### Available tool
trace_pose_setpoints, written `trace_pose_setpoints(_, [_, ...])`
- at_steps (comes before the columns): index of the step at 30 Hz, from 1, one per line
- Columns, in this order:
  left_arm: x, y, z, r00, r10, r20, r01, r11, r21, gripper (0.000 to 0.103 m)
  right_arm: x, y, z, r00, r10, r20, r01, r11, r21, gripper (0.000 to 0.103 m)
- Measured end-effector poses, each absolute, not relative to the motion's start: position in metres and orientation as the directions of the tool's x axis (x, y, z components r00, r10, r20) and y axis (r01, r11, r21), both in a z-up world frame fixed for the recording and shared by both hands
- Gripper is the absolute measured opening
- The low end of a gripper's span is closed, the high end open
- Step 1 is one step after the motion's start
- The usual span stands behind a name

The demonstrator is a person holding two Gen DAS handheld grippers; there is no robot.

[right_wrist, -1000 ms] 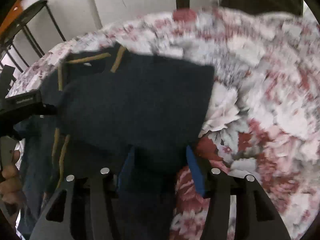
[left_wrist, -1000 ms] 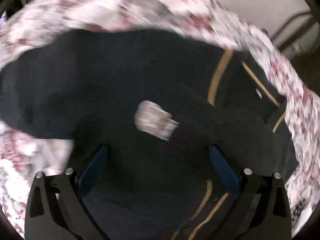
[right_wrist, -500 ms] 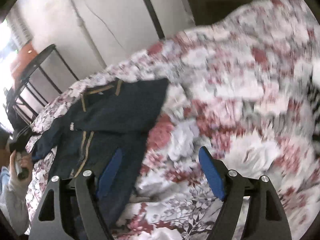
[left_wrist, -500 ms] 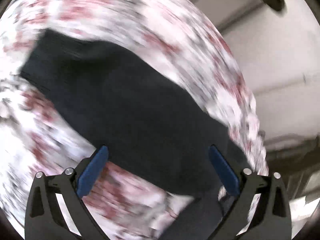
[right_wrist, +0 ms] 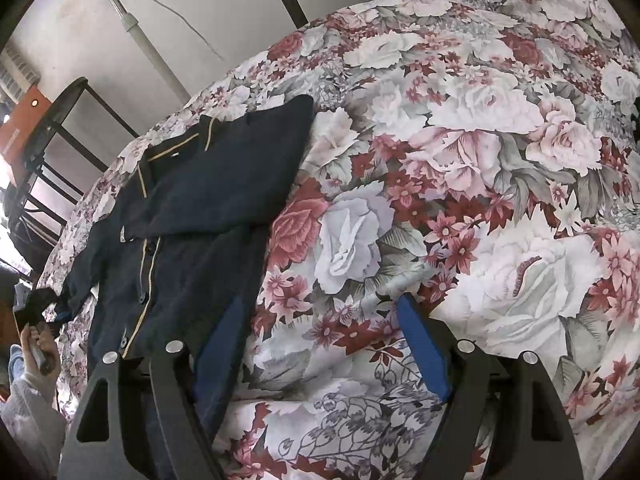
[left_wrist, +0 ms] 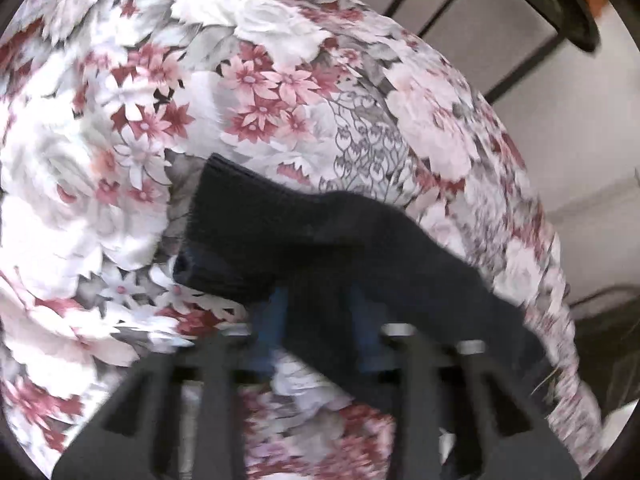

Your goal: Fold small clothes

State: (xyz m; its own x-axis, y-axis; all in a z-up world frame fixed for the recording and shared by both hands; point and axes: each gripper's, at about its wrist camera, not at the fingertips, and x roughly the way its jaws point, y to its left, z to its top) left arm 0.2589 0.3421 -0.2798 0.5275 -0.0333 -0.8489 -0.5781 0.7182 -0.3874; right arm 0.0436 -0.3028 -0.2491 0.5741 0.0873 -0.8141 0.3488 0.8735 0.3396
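Note:
A small navy cardigan with gold trim [right_wrist: 192, 216] lies on a floral bedspread [right_wrist: 460, 160], its right sleeve folded across the chest. In the left wrist view my left gripper [left_wrist: 320, 320] is shut on the cardigan's other sleeve [left_wrist: 304, 240], whose ribbed cuff [left_wrist: 212, 208] hangs past the fingers over the bedspread [left_wrist: 120, 160]. In the right wrist view my left gripper [right_wrist: 40, 304] shows far left at the sleeve end. My right gripper [right_wrist: 320, 356] is open and empty, above the bedspread just right of the cardigan's hem.
A white wall [right_wrist: 180, 8] and dark metal rack frames [right_wrist: 64, 120] stand behind the bed. A pole with a cable [right_wrist: 132, 24] runs up the wall. The bedspread stretches wide to the right of the cardigan.
My right gripper let go of the folded sleeve, opened and drew back to the right. My left gripper swung out to the other sleeve and closed on it.

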Motion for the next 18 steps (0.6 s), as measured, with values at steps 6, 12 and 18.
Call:
trace_pose_setpoints(6, [0.245,0.351,-0.253,0.575,-0.059,-0.816,-0.521,0.743,-0.421,0.006,0.045,-0.303,-0.249,0.571,0.094,-0.816,0.349,0.871,0.345,0.081])
trace_pose_setpoints(12, [0.235,0.328,-0.215,0.613,-0.043,-0.789,-0.45,0.802,-0.393,0.006,0.045,-0.304,-0.25,0.572,0.1,-0.814,0.348,0.869,0.351,0.081])
trace_pose_setpoints(18, [0.236,0.291,-0.174,0.649,-0.055,-0.759,-0.366,0.852,-0.374,0.005,0.045,-0.305,-0.25,0.577,0.11,-0.81,0.347,0.864,0.365,0.081])
